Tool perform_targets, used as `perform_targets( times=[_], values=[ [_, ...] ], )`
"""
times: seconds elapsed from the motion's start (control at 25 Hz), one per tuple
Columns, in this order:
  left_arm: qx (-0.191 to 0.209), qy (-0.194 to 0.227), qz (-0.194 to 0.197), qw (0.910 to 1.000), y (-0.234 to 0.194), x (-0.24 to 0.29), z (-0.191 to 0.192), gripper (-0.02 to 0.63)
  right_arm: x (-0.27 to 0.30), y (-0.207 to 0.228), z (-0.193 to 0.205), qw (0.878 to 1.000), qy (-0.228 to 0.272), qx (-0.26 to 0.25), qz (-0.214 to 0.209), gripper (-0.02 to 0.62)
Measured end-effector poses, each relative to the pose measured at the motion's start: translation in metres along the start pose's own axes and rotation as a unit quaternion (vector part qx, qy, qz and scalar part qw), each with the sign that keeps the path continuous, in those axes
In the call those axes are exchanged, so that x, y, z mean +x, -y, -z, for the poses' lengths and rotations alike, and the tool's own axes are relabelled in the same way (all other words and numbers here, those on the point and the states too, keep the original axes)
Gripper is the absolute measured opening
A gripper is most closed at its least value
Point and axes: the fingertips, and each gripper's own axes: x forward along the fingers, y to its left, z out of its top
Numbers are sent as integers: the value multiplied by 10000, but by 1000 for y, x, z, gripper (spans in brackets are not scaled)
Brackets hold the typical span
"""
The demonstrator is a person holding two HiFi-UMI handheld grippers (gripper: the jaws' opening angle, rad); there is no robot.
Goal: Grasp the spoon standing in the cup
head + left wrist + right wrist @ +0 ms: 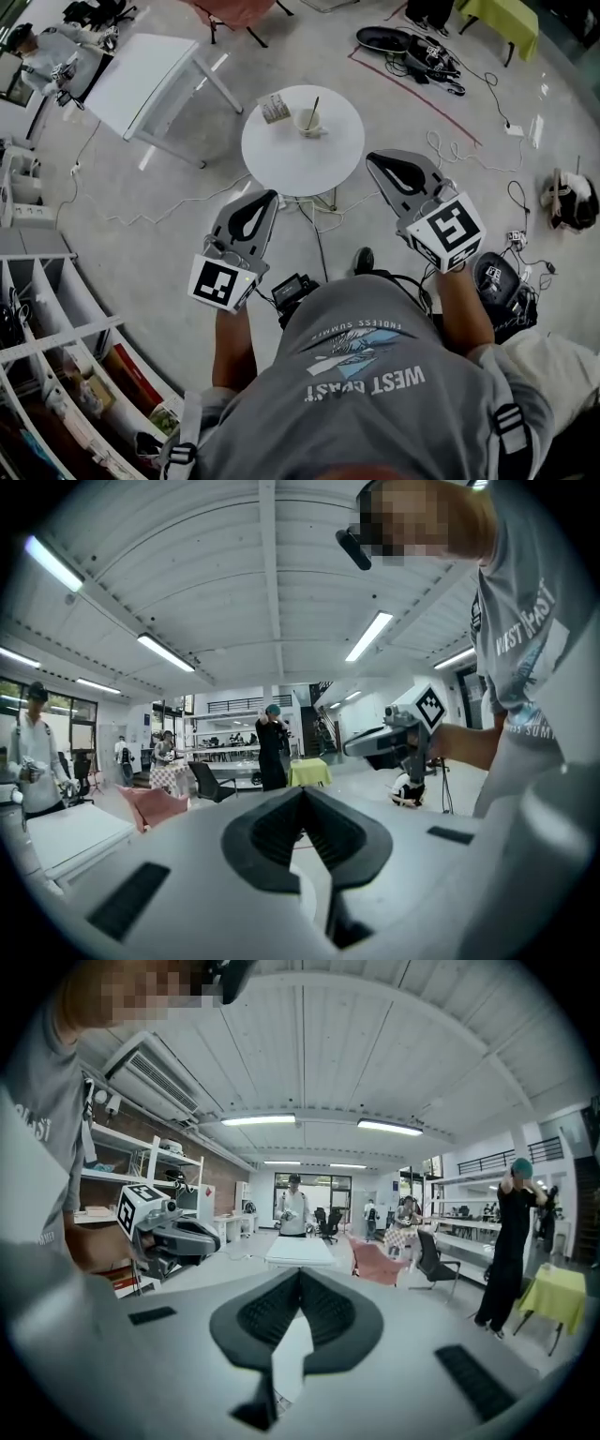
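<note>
A white cup [307, 123] stands on the round white table [328, 155] ahead of me, and a dark spoon [313, 109] leans upright in it. Both grippers are held in the air well short of the table. My left gripper [272, 195] is shut and empty, its tips meeting in the left gripper view [302, 791]. My right gripper [371, 157] is also shut on nothing, jaws closed in its own view [300, 1271]. Both gripper views point up at the room and ceiling, so neither one shows the cup or the spoon.
A small striped box [275, 109] sits beside the cup. A white rectangular table [141, 80] stands to the left, shelves [56, 375] at lower left. Cables [441, 150] and bags [568, 199] lie on the floor at right. Other people [514, 1241] stand in the room.
</note>
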Motion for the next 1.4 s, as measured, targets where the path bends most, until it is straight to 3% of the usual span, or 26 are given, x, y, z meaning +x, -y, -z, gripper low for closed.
perform_targets(
  times=[0.08, 0.24, 0.52, 0.72, 0.92, 1.4],
  values=[
    [-122, 17, -121, 9999, 1, 6, -4, 3, 2, 6, 0, 10000, 20, -7, -97, 3],
    [107, -117, -215, 9996, 3, 16, -2, 3, 1, 19, 3, 9997, 50, 13, -247, 2],
    [36, -154, -424, 9990, 6, 29, -6, 3, 4, 32, 9, 9989, 95, 28, -459, 2],
    [-14, -307, -278, 9991, -4, 32, 13, 3, 12, 28, 10, 9988, 94, 74, -480, 2],
    [34, -133, 6, 9999, -24, 45, 3, 3, 26, 31, 6, 9996, 3, 118, -265, 2],
    [15, 9, 431, 9991, -108, 45, 8, 3, 92, 28, -14, 9995, -186, 170, 209, 3]
  ],
)
